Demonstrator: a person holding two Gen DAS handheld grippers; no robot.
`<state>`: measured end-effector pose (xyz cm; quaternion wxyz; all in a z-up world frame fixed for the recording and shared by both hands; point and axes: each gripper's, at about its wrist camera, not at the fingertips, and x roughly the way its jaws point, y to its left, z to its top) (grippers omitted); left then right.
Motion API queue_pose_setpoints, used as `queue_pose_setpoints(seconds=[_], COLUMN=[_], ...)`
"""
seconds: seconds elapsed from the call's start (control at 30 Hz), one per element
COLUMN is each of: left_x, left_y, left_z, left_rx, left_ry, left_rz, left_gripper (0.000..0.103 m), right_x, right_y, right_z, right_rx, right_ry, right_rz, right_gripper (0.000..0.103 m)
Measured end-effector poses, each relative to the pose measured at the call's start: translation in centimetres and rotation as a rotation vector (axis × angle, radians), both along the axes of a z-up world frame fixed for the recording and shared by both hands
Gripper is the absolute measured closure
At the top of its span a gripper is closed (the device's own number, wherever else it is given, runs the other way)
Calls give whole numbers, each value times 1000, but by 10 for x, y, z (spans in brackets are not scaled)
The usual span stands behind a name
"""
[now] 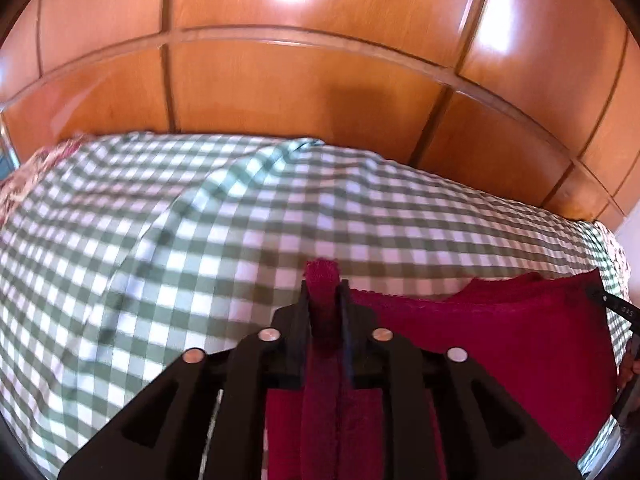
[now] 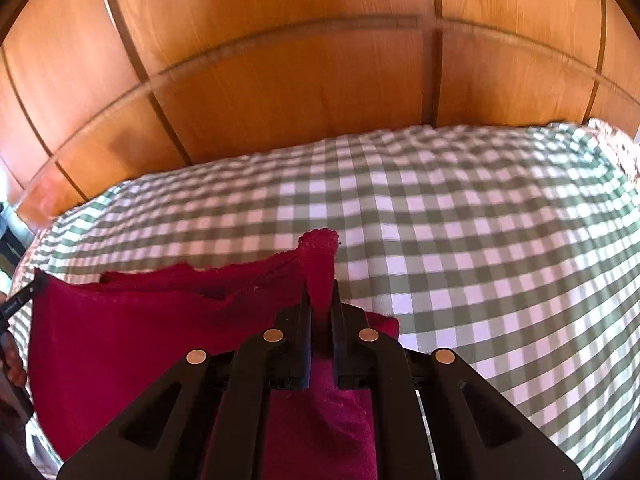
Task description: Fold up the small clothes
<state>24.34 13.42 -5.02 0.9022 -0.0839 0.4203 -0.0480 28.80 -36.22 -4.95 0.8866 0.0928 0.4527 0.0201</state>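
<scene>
Left wrist view, nearest the lens: the left gripper (image 1: 323, 292) has its two black fingers (image 1: 301, 312) closed on a bunched edge of the dark red garment (image 1: 500, 332), a tuft of which stands out past the tips at 12 o'clock. The rest of the cloth spreads from the fingers toward 3 o'clock, its scalloped upper edge stretched between the two grippers, and hangs below the jaws at 6 o'clock. At the 3 o'clock rim of this view a black finger of the other gripper meets the far corner of the cloth.

Right wrist view: the right gripper (image 2: 321, 292) likewise has its fingers (image 2: 340, 312) clamped on a gathered corner of the same garment, which runs off toward 9 o'clock, where a black tool tip and part of a hand (image 2: 16, 364) show at the rim.

Beyond the garment, toward 12 o'clock, lies the bed (image 1: 160, 240), covered in green-and-white checked fabric with soft creases. Farthest back stands a glossy wooden panelled wall (image 1: 300, 80) with bright reflections.
</scene>
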Motion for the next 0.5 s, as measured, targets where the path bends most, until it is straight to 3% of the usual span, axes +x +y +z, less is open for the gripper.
queue_pose_setpoints(seconds=[0.07, 0.13, 0.33, 0.5], left_x=[-11, -29, -105, -164], left_y=[8, 19, 37, 41], left_z=[-1, 1, -3, -15], left_rx=[-45, -91, -152, -248], left_ry=[9, -3, 1, 29], left_rz=[9, 13, -44, -80], left_gripper=[65, 60, 55, 50], right_x=[-11, -27, -109, -175], right_y=[-5, -12, -53, -66], right_z=[3, 9, 18, 10], right_rx=[9, 14, 124, 215], right_ry=[-11, -31, -30, 3], right_rz=[9, 10, 3, 24], right_gripper=[78, 69, 68, 68])
